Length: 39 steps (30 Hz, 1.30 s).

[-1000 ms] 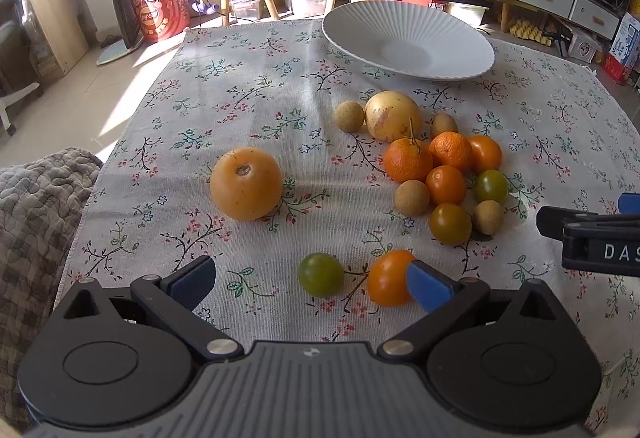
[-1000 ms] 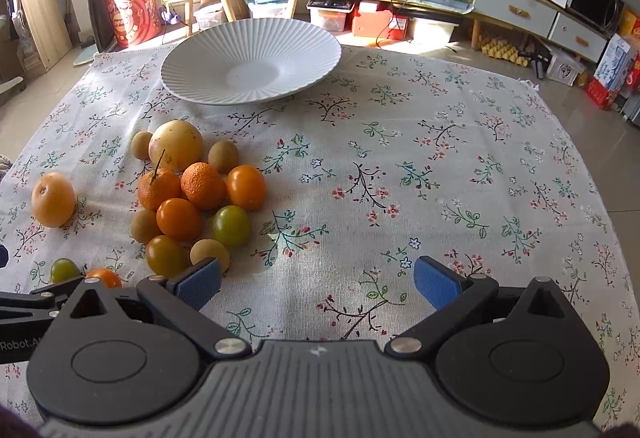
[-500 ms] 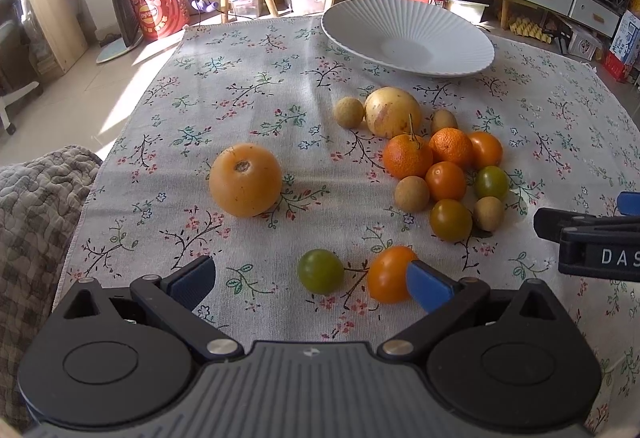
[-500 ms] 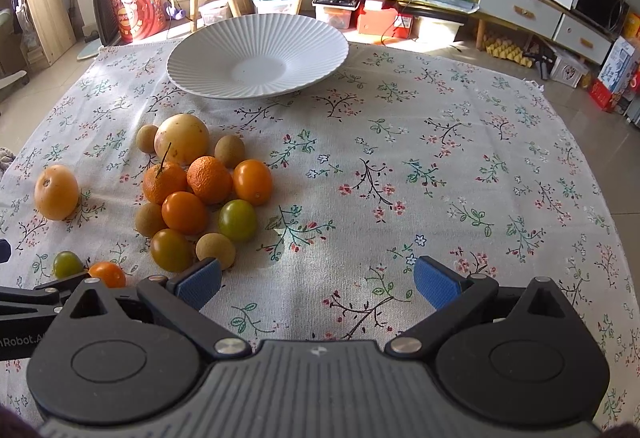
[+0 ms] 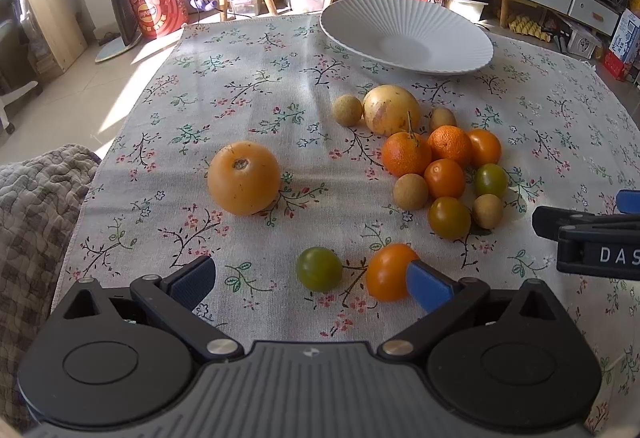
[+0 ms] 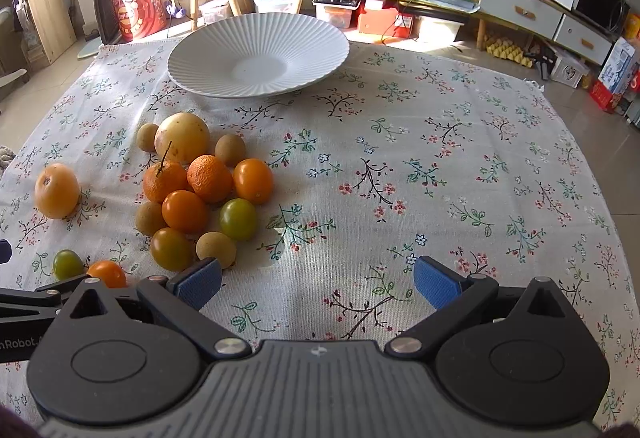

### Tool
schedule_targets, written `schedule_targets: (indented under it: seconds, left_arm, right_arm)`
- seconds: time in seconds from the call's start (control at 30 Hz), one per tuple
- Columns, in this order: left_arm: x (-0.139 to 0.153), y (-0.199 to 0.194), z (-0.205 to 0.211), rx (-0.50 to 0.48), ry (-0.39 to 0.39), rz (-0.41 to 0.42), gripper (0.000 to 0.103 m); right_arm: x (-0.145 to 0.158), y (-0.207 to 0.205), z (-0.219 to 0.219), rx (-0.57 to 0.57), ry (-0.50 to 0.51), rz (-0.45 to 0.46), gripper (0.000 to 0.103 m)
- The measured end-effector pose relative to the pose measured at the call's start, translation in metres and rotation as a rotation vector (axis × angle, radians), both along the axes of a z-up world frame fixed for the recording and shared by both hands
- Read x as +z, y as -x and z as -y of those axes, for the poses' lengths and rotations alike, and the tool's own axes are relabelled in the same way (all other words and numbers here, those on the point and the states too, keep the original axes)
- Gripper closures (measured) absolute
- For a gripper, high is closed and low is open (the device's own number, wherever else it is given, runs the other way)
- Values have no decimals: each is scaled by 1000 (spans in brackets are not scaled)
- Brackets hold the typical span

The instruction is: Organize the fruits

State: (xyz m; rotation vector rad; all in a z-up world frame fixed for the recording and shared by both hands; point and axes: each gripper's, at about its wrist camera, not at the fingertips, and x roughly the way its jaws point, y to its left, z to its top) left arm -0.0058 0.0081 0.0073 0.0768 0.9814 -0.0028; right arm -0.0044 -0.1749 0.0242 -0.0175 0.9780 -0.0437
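A: Where do the fruits lie against the two grippers?

B: The left gripper (image 5: 312, 280) is spread wide over the floral cloth (image 5: 248, 78), holding nothing. A green tomato (image 5: 319, 269) sits between its fingers, nearer the right one. An orange tomato (image 5: 387, 271) lies just beside that, partly hidden behind the right blue pad (image 5: 428, 286); whether pad and fruit touch, I cannot tell.

A: And the right gripper?

B: The right gripper (image 6: 318, 284) is spread wide too, with only bare cloth between its fingers. The main heap (image 6: 200, 190) lies ahead and to its left. A tan round fruit (image 6: 216, 249) at the near edge of the heap sits just beyond its left pad (image 6: 199, 283).

A: Anything apart from the heap?

B: A big orange (image 5: 243, 177) sits alone, well left of the heap, ahead of the left gripper. The white plate (image 6: 200, 78) stands empty at the far side of the cloth, beyond a pale yellow fruit (image 6: 182, 136).

A: Which way do they point?

B: The big orange shows its stem scar turned up and toward the left camera. One mandarin (image 6: 165, 180) in the heap has a thin stem standing up, leaning slightly right. The orange tomato looks a little oval, long axis roughly upright in the left view. Most others are round, with no clear axis.
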Motion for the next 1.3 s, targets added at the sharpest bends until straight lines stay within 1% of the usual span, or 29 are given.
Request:
schedule_targets:
  seconds: [0.73, 0.93, 1.03, 1.2, 1.3]
  left_arm:
    - [-2, -1, -1, 0, 0, -11, 7]
    - [0, -5, -4, 8, -4, -1, 7]
    - [2, -8, -4, 10, -22, 12, 7]
    - [3, -16, -8, 11, -97, 51, 7]
    - [2, -21, -14, 6, -100, 53, 7]
  right_arm:
    - [-1, 0, -1, 2, 1, -1, 0]
    - [-2, -1, -1, -2, -8, -7, 0]
    - [0, -4, 1, -2, -27, -9, 0]
    - [5, -10, -1, 28, -50, 18, 0]
    - [7, -15, -1, 52, -57, 26, 0]
